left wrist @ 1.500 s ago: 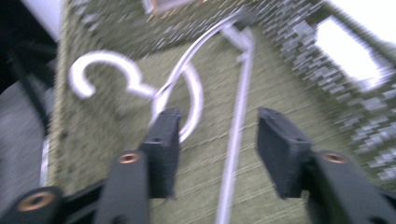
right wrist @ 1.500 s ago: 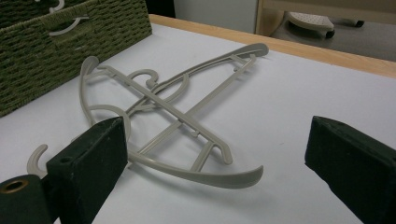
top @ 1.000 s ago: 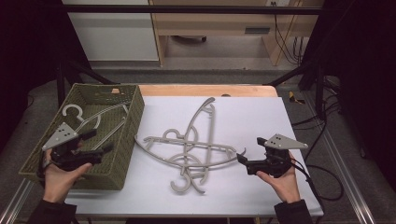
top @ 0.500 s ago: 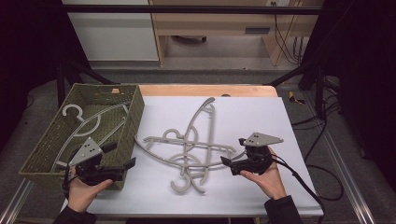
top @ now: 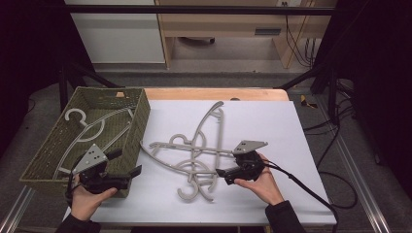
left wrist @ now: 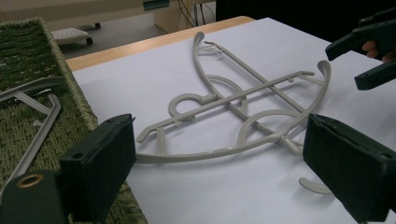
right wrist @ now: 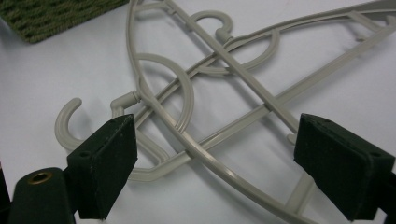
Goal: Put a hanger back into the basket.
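Note:
Several grey plastic hangers [top: 194,150] lie crossed in a pile on the white table top [top: 272,121]. My right gripper [top: 222,175] is at the pile's right side, jaws pointing left. In the right gripper view its jaws [right wrist: 219,172] have just been closing, stand open, and the hanger bars [right wrist: 224,60] lie between them untouched. My left gripper [top: 125,163] sits by the near right corner of the green woven basket [top: 109,91]. It has just been opening and stands open with nothing between its jaws [left wrist: 224,172]; the pile [left wrist: 233,100] lies ahead of it.
A grey hanger [top: 92,128] lies inside the basket [left wrist: 28,56]. A cable [top: 301,187] trails from the right gripper across the table's near right. The table's wooden back edge [top: 214,93] runs behind. The right gripper [left wrist: 369,51] shows at the left gripper view's top right.
The left hand came off the basket and moved right to its near right corner. The right hand moved left up to the hanger pile.

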Available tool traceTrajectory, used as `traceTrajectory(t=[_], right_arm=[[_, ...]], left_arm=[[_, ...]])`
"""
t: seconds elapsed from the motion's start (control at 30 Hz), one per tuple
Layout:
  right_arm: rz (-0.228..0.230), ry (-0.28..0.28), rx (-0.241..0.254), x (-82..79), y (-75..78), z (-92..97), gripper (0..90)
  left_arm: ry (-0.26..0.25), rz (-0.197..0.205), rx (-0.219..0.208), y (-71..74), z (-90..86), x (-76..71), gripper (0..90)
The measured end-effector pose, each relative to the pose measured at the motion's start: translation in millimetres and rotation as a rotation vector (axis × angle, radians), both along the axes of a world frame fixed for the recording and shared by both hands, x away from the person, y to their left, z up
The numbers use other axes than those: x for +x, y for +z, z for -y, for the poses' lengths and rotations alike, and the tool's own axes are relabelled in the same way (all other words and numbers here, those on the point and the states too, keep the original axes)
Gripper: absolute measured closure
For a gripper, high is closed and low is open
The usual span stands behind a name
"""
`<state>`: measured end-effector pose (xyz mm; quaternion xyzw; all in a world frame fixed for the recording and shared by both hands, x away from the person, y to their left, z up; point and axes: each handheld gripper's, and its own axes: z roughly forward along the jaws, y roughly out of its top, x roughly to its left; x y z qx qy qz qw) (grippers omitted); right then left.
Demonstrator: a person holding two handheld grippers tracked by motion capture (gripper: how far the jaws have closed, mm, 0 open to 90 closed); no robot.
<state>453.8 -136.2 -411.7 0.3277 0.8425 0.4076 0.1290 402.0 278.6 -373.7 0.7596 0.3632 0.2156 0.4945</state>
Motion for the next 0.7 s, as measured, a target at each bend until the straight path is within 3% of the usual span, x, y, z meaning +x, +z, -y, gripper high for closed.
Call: traceTrajectory(t=[0.17, 0.3, 0.4, 0.53, 0.63, 0.7], right_arm=[[-0.030, 0.056, -0.027, 2.8, -7.4, -12.8, 20.9], [-0.065, 0.052, -0.081, 5.8, -17.2, -17.5, 27.3], [-0.069, 0.076, -0.094, 11.0, -24.4, -19.1, 33.4], [-0.125, 0.078, -0.135, 14.5, -35.6, -23.3, 38.0], [-0.133, 0.096, -0.171, 16.1, -42.3, -24.0, 44.5], [-0.152, 0.089, -0.167, 16.8, -43.9, -23.3, 49.7]], left_arm=[[0.007, 0.003, 0.014, 0.7, 0.2, -0.2, 9.1], [0.008, 0.010, 0.019, 0.9, -0.6, -0.2, 9.0], [0.011, 0.004, 0.017, -0.3, -0.9, 0.6, 9.0], [0.011, 0.005, 0.022, -0.5, -0.3, 0.5, 9.0], [0.007, 0.010, 0.022, 0.6, -0.6, -0.3, 9.1], [0.006, 0.010, 0.022, 0.7, -0.7, -0.5, 9.2]])
